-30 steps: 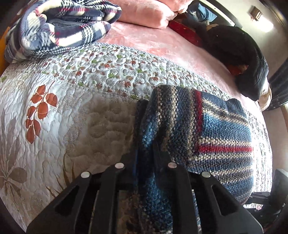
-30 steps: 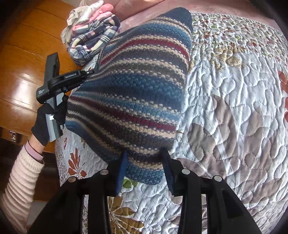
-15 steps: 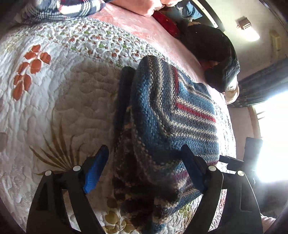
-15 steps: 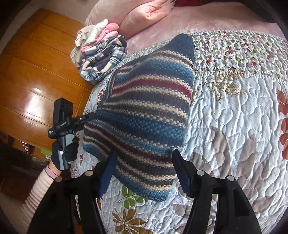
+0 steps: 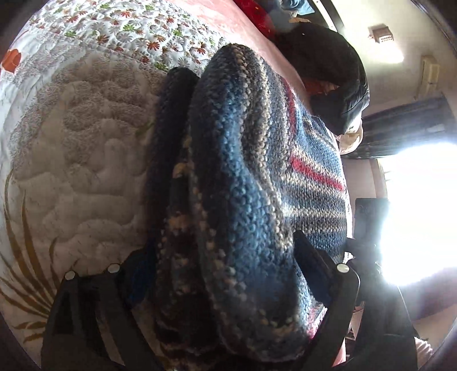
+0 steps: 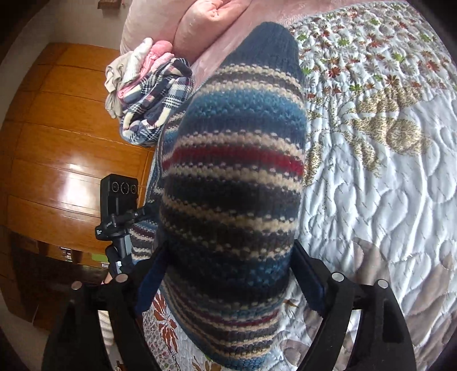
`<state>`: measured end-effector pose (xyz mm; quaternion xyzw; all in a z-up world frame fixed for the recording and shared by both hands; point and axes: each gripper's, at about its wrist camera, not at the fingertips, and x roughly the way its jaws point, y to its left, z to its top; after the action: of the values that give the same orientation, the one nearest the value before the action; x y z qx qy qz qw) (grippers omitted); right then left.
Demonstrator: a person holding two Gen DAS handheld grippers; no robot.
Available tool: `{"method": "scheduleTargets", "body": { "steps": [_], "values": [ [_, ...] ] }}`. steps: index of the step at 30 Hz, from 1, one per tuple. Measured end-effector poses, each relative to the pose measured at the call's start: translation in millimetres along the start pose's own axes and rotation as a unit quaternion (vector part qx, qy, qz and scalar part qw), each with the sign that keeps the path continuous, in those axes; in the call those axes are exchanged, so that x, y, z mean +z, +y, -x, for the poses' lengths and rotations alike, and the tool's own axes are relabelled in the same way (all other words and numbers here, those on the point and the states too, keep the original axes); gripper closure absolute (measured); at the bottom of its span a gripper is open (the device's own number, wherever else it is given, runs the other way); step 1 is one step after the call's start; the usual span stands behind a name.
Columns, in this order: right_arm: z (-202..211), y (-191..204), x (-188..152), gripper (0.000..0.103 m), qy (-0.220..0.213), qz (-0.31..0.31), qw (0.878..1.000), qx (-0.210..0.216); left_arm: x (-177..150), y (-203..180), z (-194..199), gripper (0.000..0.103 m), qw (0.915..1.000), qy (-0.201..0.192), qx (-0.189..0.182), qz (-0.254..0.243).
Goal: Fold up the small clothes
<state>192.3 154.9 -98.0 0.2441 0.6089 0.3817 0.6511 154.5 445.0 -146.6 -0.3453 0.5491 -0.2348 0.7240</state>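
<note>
Striped knit sweater (image 6: 237, 182) is lying folded on the quilted bedspread (image 6: 385, 199), its near edge sitting between both tools. Right gripper (image 6: 228, 279) is gaping wide, fingers (image 6: 310, 282) flanking the knit; probably touching, not clamping. Left gripper (image 5: 220, 274) is also spread wide around the folded layers (image 5: 257, 185), grip unclear in the blur. Plaid clothes pile (image 6: 151, 97) is sitting near the pink pillow (image 6: 182, 25).

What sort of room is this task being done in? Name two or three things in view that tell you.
Most likely a bedroom. The striped knit garment lies on a bed covered by a quilted floral bedspread, with pink pillows at its head and a pile of clothes beside them.
</note>
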Motion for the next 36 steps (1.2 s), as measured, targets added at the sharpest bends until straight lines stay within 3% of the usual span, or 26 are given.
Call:
{"method": "scheduleTargets", "body": {
  "steps": [2,4,7,10,16,22,28,33,36],
  "values": [
    [-10,-5,2,0.019,0.004,-0.015,1.0,0.019,-2,-4,-3,0.02,0.9998,0.0,0.021,-0.006],
    [-10,-2,2,0.03,-0.002,-0.012,1.0,0.017,-3,-8,-7,0.033,0.9994,-0.007,0.035,0.001],
    [0,9,-1,0.047,-0.014,0.007,1.0,0.009,-9,-11,-6,0.049,0.9991,-0.021,0.033,0.016],
    [15,25,-5,0.05,-0.014,0.034,0.999,-0.01,-21,-28,-3,0.056,0.9986,-0.044,0.026,0.009],
    [80,45,-26,0.051,-0.028,0.089,0.995,-0.03,-59,-91,-15,0.059,0.9969,-0.065,-0.042,-0.011],
    [161,-4,-76,0.051,-0.027,0.099,0.993,-0.058,-112,-176,-54,0.059,0.9952,-0.05,-0.073,-0.043],
    [213,-57,-134,0.05,-0.023,0.056,0.996,-0.071,-169,-233,-111,0.059,0.9956,-0.027,-0.054,-0.071],
    [214,-108,-166,0.049,-0.022,-0.003,0.997,-0.075,-193,-234,-148,0.058,0.997,-0.028,-0.016,-0.07],
    [208,-128,-179,0.046,-0.033,-0.02,0.997,-0.069,-204,-220,-154,0.054,0.9978,-0.036,-0.012,-0.055]
  ]
}}
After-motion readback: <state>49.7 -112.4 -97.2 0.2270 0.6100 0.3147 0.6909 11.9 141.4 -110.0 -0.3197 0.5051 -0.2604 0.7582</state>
